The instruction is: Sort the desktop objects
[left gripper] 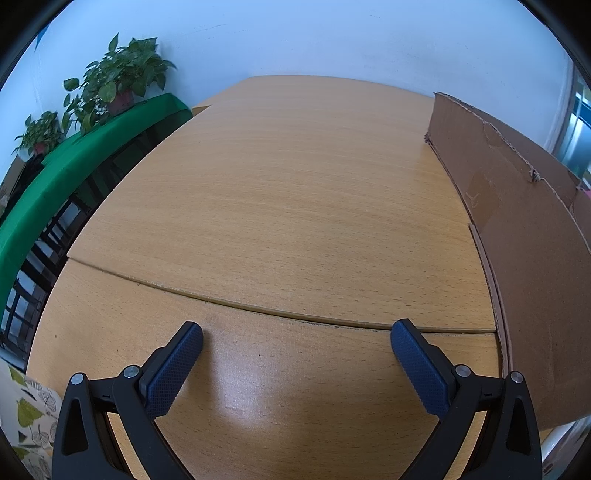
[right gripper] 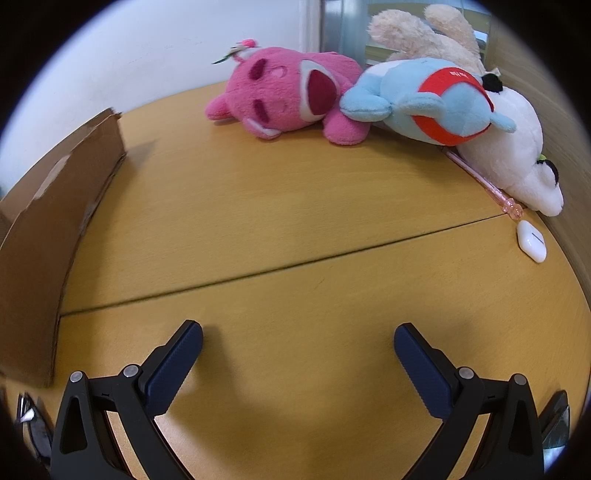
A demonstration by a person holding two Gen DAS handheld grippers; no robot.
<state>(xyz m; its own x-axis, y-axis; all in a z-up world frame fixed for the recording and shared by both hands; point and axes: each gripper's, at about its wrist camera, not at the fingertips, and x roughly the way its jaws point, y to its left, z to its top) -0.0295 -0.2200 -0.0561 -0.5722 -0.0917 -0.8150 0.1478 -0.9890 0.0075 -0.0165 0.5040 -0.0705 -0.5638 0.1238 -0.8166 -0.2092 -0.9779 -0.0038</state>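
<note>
In the left wrist view, the left tongs (left gripper: pixel 297 341) hover low over a light wooden desk (left gripper: pixel 280 192), their two blue textured pads (left gripper: pixel 173 369) spread wide apart with nothing between them. A seam (left gripper: pixel 236 306) where two desk panels meet curves across just ahead of the pads. Along the right side a brown cardboard box (left gripper: pixel 517 236) stands on the desk, its tall flap torn along the top edge. Off the desk's left edge runs a green cloth-covered ledge (left gripper: pixel 74 162) with two potted leafy plants (left gripper: pixel 118 77) on it. A leaf-patterned fabric (left gripper: pixel 29 417) shows at the lower left corner. A pale wall fills the background.

In the right wrist view, the right tongs (right gripper: pixel 298 341) are likewise spread wide and hold nothing, above bare desk surface (right gripper: pixel 295 206). The cardboard box (right gripper: pixel 55 229) stands at the left here. At the far side of the desk lies a heap of soft toys, well apart from the tongs: a pink plush bear (right gripper: pixel 288 99) on its back, a light blue plush with a red band (right gripper: pixel 436 103) touching it on the right, a white plush (right gripper: pixel 517 155) under and behind the blue one, and a cream plush (right gripper: pixel 424 33) at the back. A thin pink pen (right gripper: pixel 487 186) pokes out from beneath the white plush, and a small white earbud case (right gripper: pixel 532 242) lies just beside the pen's tip, near the desk's right edge.
</note>
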